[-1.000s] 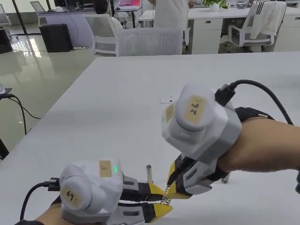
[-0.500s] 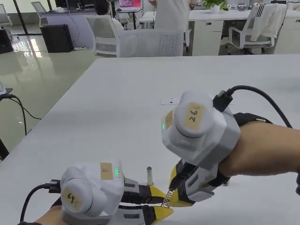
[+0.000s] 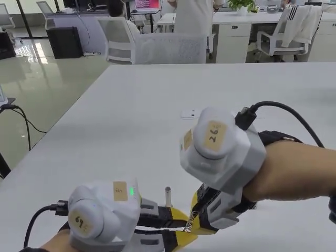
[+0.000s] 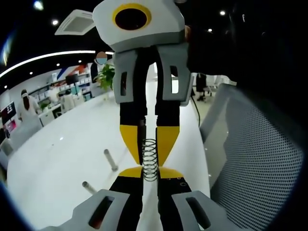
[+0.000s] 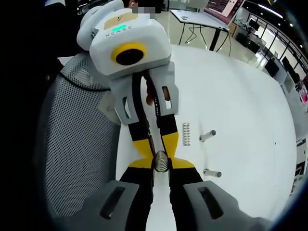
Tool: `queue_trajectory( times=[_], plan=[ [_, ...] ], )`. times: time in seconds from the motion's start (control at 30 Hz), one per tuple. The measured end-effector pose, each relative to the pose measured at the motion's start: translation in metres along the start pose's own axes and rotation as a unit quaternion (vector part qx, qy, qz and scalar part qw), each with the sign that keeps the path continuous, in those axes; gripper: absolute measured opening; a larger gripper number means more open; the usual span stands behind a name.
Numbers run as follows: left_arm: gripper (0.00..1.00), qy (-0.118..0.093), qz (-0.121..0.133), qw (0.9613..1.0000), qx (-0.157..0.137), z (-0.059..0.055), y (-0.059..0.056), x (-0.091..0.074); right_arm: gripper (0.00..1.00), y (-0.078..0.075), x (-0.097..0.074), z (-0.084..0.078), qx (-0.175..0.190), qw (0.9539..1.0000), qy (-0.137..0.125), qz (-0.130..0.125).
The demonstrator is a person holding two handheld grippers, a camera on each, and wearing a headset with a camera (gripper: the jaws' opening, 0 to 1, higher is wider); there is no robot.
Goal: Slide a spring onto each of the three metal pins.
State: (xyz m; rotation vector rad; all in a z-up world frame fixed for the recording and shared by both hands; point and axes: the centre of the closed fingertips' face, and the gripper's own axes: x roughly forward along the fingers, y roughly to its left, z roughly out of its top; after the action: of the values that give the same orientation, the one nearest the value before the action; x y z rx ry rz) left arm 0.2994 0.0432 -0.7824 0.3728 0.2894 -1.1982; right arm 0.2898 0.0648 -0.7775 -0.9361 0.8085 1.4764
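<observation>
A short steel spring (image 3: 188, 223) hangs just above the white table (image 3: 131, 136), between two grippers that meet tip to tip. My left gripper (image 3: 182, 228) comes in from the lower left and my right gripper (image 3: 193, 220) from the right. In the left gripper view my own tips (image 4: 150, 174) pinch the spring's (image 4: 150, 159) near end and the right gripper (image 4: 150, 144) pinches the far end. The right gripper view shows the spring (image 5: 161, 162) end-on in my right gripper (image 5: 161, 167), with the left gripper (image 5: 158, 147) facing it. One pin (image 3: 168, 196) stands upright just behind them. Two pins (image 5: 207, 135) (image 5: 211, 173) and a loose spring (image 5: 186, 133) sit nearby.
A small white card (image 3: 188, 113) lies mid-table. A grey mesh chair (image 4: 250, 159) stands close beside the table. Office chairs (image 3: 118, 39), desks and a standing person (image 3: 191, 16) lie beyond the far edge. Cables trail from both grippers.
The right gripper has eased slightly down and toward the left gripper. The spring stays between the two sets of tips, and the upright pin has not moved.
</observation>
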Motion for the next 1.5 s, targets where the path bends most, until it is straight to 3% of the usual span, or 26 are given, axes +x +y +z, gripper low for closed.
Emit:
queue_trajectory(
  times=[0.3,0.57,1.03,1.5],
  plan=[
    [0.03,-0.003,0.002,0.9999,-0.013,-0.002,0.002,0.001,0.08,-0.002,0.001,0.0,0.009,1.0,0.001,-0.002],
    [0.09,0.005,0.004,0.9995,-0.031,-0.009,0.004,-0.003,0.08,-0.007,0.0,-0.006,0.014,0.9998,0.009,-0.008],
    [0.24,-0.001,0.045,0.9962,-0.074,-0.017,0.025,-0.023,0.08,-0.015,-0.005,-0.02,0.026,0.9993,0.021,-0.016],
    [0.34,0.0,0.078,0.9928,-0.091,-0.024,0.033,-0.047,0.08,-0.021,-0.01,-0.028,0.034,0.9988,0.026,-0.024]
  ],
)
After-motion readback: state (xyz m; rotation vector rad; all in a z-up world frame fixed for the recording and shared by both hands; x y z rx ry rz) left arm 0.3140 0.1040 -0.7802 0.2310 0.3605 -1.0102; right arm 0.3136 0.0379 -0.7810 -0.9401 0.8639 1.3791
